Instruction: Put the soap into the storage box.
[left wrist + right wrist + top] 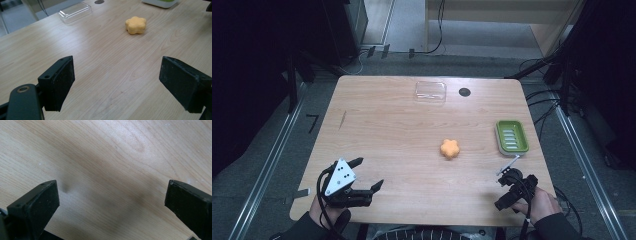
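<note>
We hold the left gripper [368, 175] and right gripper [512, 167] wide and empty; the flower-shaped orange soap [450, 148] lies mid-table, probably light, firm, slippery; grasp across its lobed sides.

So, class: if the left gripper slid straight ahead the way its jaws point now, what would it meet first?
Probably the orange flower-shaped piece, lying ahead of the open left gripper, slightly right of centre, so it might only brush the right jaw. Bare table lies between.
</note>
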